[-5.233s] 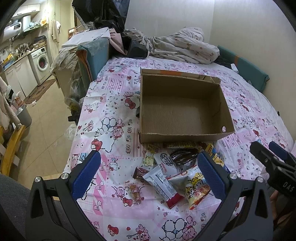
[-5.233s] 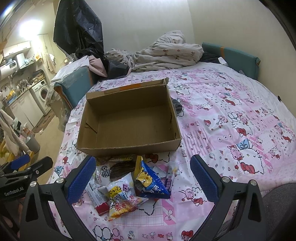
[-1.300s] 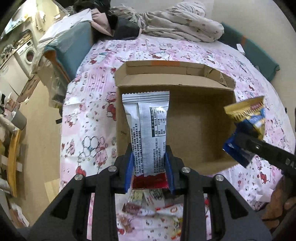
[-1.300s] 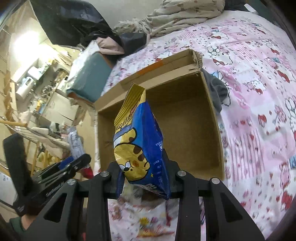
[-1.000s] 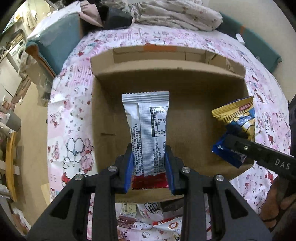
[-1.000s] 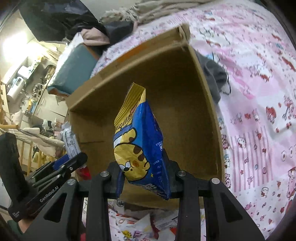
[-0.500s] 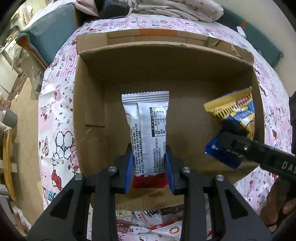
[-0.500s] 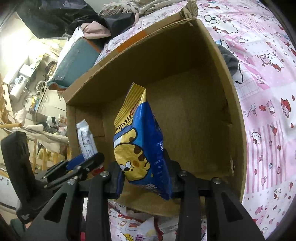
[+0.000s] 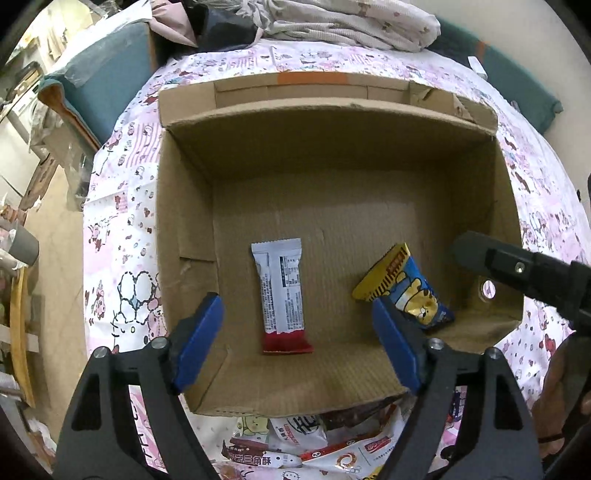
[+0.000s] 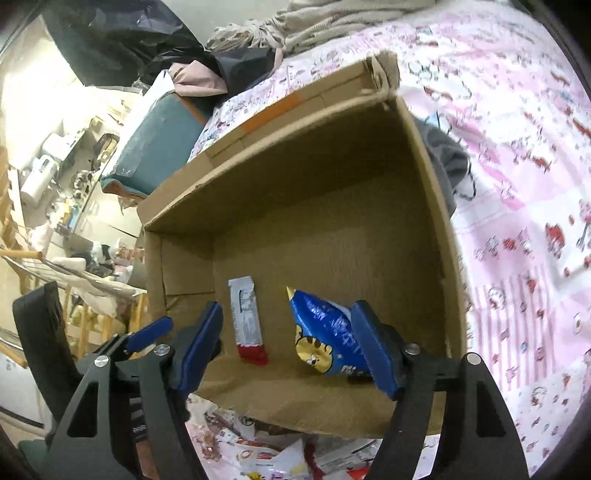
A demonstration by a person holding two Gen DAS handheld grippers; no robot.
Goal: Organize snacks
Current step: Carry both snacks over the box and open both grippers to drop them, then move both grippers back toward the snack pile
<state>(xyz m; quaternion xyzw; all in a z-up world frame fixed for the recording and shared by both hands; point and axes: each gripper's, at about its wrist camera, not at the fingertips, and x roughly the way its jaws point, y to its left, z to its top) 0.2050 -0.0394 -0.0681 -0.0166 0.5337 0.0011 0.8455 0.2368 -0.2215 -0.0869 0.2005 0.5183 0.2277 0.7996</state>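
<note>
An open cardboard box (image 9: 325, 122) (image 10: 428, 206) sits on the pink bed cover. A white snack bar with a red end (image 9: 282, 295) (image 10: 248, 325) lies on the box floor. A blue and yellow snack bag (image 9: 406, 291) (image 10: 328, 332) lies to its right. My left gripper (image 9: 297, 325) is open and empty above the box's near edge. My right gripper (image 10: 288, 332) is open and empty over the box; one of its fingers shows in the left wrist view (image 9: 517, 266). More snack packets (image 9: 306, 446) (image 10: 295, 461) lie on the bed in front of the box.
A crumpled blanket (image 9: 351, 22) lies at the far end of the bed. A teal chair (image 9: 103, 85) stands at the bed's left side. A dark cloth (image 10: 447, 162) lies against the box's right wall. Room clutter fills the far left.
Both grippers have opened. The snack bar and the blue bag have dropped from the jaws onto the box floor.
</note>
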